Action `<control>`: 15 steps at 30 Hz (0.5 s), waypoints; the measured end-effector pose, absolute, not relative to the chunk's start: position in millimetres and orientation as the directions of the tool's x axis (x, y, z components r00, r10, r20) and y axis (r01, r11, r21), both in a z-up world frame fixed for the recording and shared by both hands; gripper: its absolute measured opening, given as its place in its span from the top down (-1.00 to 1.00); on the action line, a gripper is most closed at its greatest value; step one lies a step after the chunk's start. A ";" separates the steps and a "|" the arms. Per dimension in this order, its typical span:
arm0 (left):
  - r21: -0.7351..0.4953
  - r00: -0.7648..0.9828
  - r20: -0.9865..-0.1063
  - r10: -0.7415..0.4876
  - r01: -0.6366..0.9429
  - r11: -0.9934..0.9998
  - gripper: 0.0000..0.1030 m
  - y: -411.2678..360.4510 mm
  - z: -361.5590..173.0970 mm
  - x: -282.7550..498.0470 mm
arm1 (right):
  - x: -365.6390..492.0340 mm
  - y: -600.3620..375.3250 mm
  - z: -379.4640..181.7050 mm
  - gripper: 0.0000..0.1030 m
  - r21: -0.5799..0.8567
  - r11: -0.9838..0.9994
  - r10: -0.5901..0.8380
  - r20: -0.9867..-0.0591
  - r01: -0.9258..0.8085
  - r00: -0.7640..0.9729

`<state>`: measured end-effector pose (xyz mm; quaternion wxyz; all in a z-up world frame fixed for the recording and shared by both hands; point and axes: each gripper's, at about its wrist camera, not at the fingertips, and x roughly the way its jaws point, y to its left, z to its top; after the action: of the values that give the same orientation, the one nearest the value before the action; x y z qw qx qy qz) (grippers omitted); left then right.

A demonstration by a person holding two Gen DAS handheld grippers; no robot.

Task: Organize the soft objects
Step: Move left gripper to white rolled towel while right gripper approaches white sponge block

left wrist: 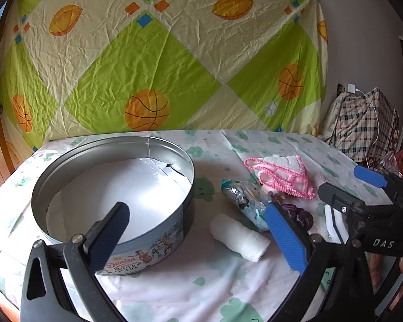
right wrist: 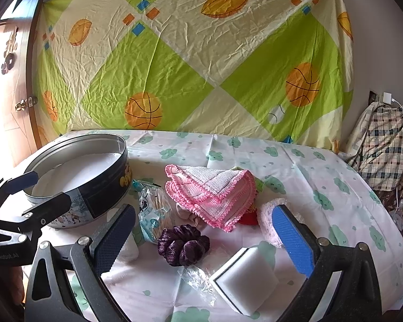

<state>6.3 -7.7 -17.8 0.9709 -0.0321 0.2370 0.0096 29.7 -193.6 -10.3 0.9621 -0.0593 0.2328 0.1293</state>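
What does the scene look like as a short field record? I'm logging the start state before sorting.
container: round cookie tin, open, only a white liner inside
left gripper: open, holds nothing
right gripper: open, holds nothing
soft items on table: purple scrunchie, pink-edged cloth, white roll, white sponge
placed in tin: none yet

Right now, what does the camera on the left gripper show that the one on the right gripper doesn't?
Only the left view shows the rolled white towel whole and the round cookie tin's brand label. Only the right view shows the white sponge block whole, a crumpled clear wrapper and a wooden door. Both show the pink-edged folded cloth, purple scrunchie and basketball-print sheet.
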 end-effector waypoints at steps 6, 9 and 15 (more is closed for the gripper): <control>-0.048 0.882 -0.471 0.003 -0.029 0.998 -0.99 -12.5 -22.3 8.6 | 31.2 -199.0 -14.3 -0.99 -0.042 0.962 0.221 -0.466 -0.271 0.857; -0.042 0.879 -0.478 0.004 -0.028 0.999 -0.99 -14.2 -23.9 10.3 | 31.8 -202.4 -16.7 -0.99 -0.037 0.963 0.218 -0.469 -0.266 0.856; -0.032 0.864 -0.503 0.003 -0.022 0.999 -0.99 -18.9 -31.4 16.1 | 32.2 -210.4 -20.4 -0.99 -0.023 0.967 0.213 -0.467 -0.252 0.858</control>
<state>16.1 -18.9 -31.4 0.9653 -0.0185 0.2606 0.0063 32.2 -210.4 -20.4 0.9630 -0.0414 0.2372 0.1207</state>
